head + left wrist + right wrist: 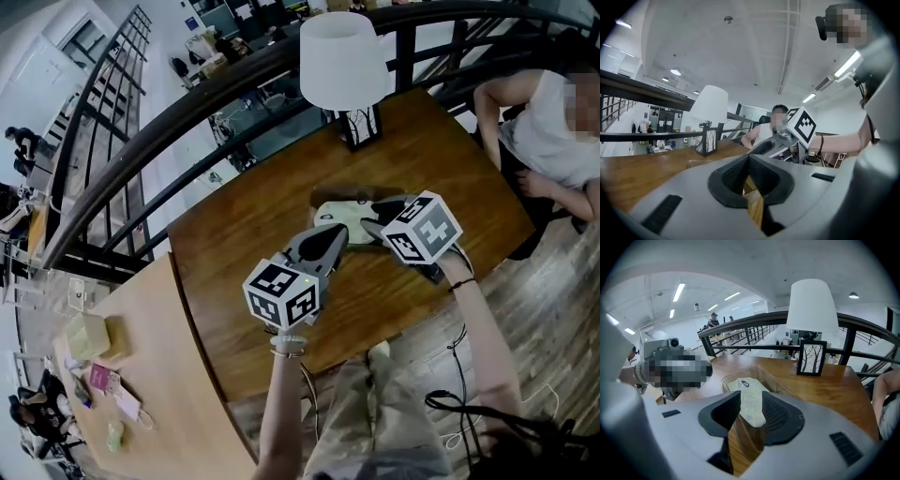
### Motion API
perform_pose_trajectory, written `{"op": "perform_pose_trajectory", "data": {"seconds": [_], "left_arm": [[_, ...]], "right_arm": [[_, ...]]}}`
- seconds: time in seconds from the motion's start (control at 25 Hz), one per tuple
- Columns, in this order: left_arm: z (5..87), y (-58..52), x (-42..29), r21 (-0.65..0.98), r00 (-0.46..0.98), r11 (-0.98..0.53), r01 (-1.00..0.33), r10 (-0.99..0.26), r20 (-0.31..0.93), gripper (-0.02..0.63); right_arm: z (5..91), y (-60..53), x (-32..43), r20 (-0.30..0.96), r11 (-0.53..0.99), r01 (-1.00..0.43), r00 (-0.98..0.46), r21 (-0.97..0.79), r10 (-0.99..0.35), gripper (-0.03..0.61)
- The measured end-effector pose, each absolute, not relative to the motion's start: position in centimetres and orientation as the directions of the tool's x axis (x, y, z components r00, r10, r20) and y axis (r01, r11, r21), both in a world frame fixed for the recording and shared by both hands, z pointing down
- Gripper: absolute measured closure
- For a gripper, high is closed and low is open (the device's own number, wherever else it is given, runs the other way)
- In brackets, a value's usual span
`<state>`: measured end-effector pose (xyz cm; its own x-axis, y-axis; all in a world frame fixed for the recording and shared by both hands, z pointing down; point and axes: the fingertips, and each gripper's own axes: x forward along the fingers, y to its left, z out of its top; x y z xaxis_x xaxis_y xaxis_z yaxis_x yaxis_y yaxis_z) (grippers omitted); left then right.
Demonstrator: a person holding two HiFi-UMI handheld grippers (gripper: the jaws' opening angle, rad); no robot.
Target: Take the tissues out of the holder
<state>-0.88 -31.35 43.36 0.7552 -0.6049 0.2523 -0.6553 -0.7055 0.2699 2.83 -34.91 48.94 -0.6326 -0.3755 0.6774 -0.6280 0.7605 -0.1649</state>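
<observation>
A pale green tissue pack point(339, 223) lies in a clear holder point(326, 203) on the dark wooden table point(253, 272). In the right gripper view the tissue pack point(745, 386) shows in the holder point(723, 380) straight ahead, its near end in the gap of my right gripper point(751, 398). That gripper stands open and its pads do not press on the pack. In the head view the right gripper point(368, 226) is at the holder's right end. My left gripper point(338, 233) points at the holder from the near left. Its jaws point(749, 158) meet at the tips, with nothing between them.
A white-shaded lamp point(342, 56) on a square base point(812, 357) stands at the table's far side. A person point(553, 112) sits at the right edge. A dark railing point(187, 103) curves behind. A light-wood table point(141, 394) with small items lies to the left.
</observation>
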Motion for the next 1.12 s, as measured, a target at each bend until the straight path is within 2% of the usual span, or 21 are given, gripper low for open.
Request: {"op": "perform_pose_trajectory", "data": {"seconds": [0.36,0.72,0.8,0.84,0.92,1.12], "left_arm": [[44.2,-32.8,-1.3,0.275,0.752,-0.7,-0.659,-0.607,0.257,0.606],[44.7,-33.3,-1.4,0.289,0.743,-0.684,-0.669,-0.619,0.254,0.606],[44.8,-33.5,-1.7,0.291,0.738,-0.678,-0.675,-0.625,0.255,0.606],[44.9,-33.5,-1.8,0.292,0.735,-0.675,-0.678,-0.627,0.256,0.606],[45.0,-33.5,-2.2,0.294,0.733,-0.672,-0.68,-0.629,0.258,0.606],[45.6,-33.7,-3.1,0.296,0.729,-0.667,-0.684,-0.63,0.266,0.606]], "right_arm": [[52.1,-35.0,1.0,0.776,0.874,-0.485,-0.559,-0.019,-0.293,0.436],[54.1,-35.8,0.2,0.852,0.9,-0.435,-0.461,0.025,-0.246,0.439],[54.7,-35.7,-0.2,0.863,0.905,-0.425,-0.449,0.021,-0.231,0.471],[55.0,-35.6,-0.4,0.867,0.91,-0.415,-0.446,0.019,-0.222,0.537],[55.5,-35.4,-0.6,0.871,0.915,-0.404,-0.448,0.002,-0.2,0.564],[54.9,-35.7,-1.1,0.852,0.898,-0.437,-0.49,-0.055,-0.187,0.566]]}}
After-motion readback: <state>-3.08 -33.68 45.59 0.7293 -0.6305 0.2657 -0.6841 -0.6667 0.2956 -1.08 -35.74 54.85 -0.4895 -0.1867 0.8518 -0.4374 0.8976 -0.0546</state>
